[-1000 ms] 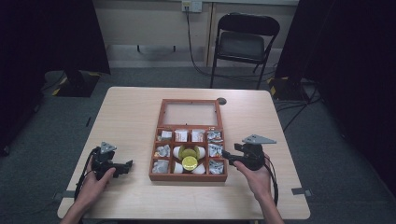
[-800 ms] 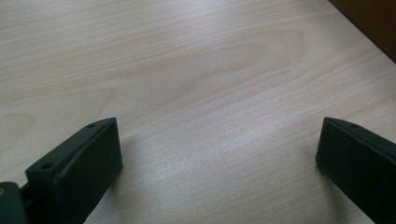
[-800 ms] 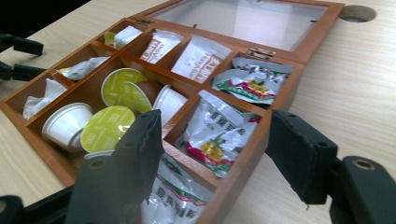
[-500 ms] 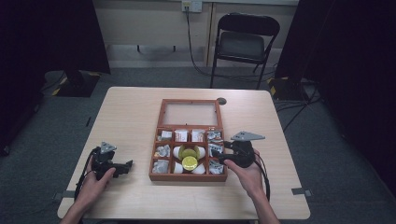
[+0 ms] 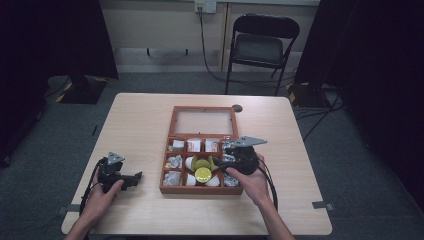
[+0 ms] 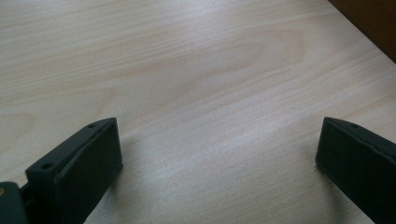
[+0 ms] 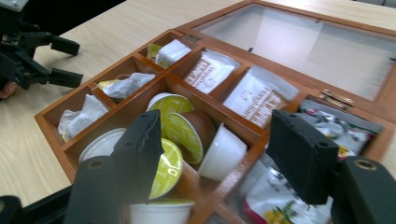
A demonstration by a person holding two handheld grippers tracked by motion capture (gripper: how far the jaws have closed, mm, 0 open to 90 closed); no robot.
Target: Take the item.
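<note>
Pale wood-grain desk (image 5: 140, 120) carries everything. At its left, the left gripper (image 5: 131, 179) rests on the bare desk in the person's left hand (image 5: 102, 192); in the left gripper view its two black jaws stand wide apart with nothing between them. Centre: one reddish-brown wooden box (image 5: 170, 150) divided into compartments, its glass-panelled lid (image 5: 204, 121) lying open flat on the far side. Left column holds crumpled white tea bags (image 7: 79, 116), one per compartment, three counted. Far row holds two printed sachets (image 7: 208, 70). Middle compartments hold small capsule cups (image 7: 182, 130) with yellow-green foil lids; at least five counted, one on its side showing a white body, exact total cannot be told. Right column holds colourful packets (image 7: 275, 205), count unclear. Right gripper (image 5: 218, 167), in the right hand (image 5: 250, 180), hovers over the capsule cups; its jaws sit partly apart, having just opened slightly, clamping nothing, one jaw overlapping a yellow lid in the right gripper view.
</note>
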